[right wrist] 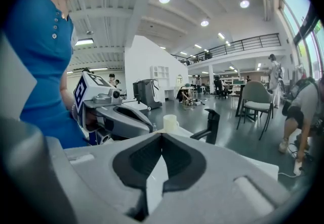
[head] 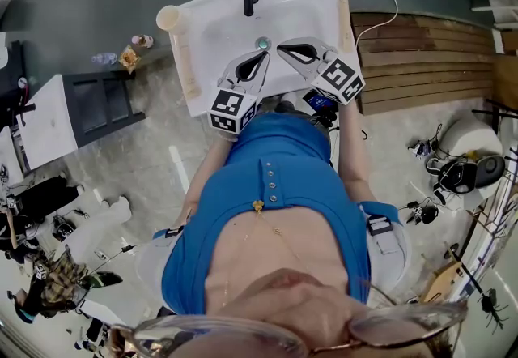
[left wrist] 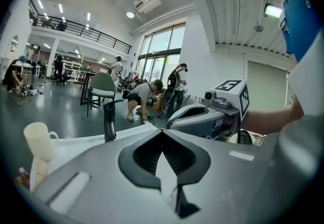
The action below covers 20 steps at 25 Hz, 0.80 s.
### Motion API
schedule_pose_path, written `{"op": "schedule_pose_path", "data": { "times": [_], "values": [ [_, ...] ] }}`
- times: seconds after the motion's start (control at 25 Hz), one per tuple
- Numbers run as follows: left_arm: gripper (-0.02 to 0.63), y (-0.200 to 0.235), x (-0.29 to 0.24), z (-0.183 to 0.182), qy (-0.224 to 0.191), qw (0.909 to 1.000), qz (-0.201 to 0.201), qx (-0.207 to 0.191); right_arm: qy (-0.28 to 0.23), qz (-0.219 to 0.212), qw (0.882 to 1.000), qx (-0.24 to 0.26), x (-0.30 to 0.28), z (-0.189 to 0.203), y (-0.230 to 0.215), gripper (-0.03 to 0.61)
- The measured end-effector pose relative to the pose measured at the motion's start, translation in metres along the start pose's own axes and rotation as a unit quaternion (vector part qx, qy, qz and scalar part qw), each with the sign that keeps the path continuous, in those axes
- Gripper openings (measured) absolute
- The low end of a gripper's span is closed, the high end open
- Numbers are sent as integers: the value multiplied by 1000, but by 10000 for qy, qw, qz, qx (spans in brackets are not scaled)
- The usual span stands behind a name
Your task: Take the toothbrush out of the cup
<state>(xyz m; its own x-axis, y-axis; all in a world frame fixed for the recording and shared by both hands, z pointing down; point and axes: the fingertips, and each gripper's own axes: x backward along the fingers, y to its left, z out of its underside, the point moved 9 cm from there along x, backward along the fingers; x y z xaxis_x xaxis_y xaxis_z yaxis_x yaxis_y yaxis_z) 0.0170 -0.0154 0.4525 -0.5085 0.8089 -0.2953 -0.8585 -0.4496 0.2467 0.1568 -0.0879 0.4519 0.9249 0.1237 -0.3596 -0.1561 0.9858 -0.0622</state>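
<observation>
Above a glossy white basin [head: 214, 20], left tongs [head: 264, 53] and right tongs [head: 282, 47] closed, empty, cream cup [head: 168, 18] beside.

Blue polo shirt [head: 279, 186], small buttons down front. Thin chain necklace [head: 279, 231], gold pendant. Thin-framed glasses [head: 409, 324]. Pale grey trousers [head: 390, 247]. Left gripper [head: 265, 54] and right gripper [head: 281, 47]: grey shells, black inner pads, white marker cubes [head: 233, 109] with black squares.

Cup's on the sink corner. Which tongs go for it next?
Left. The cup stands at the sink's left corner, on the left tongs' side; the right tongs would have to cross over them. Both are shut and empty.
</observation>
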Motion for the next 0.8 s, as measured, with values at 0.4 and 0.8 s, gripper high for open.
{"op": "schedule_pose_path", "data": {
  "times": [0.4,0.8],
  "values": [
    [2,6,18,-36,-497,9980,71,-372,-697,25,9974,204,-2,-36,10,2],
    [2,1,34,-68,-1006,9936,58,-518,-1210,165,9917,400,6,-69,19,2]
  ]
}}
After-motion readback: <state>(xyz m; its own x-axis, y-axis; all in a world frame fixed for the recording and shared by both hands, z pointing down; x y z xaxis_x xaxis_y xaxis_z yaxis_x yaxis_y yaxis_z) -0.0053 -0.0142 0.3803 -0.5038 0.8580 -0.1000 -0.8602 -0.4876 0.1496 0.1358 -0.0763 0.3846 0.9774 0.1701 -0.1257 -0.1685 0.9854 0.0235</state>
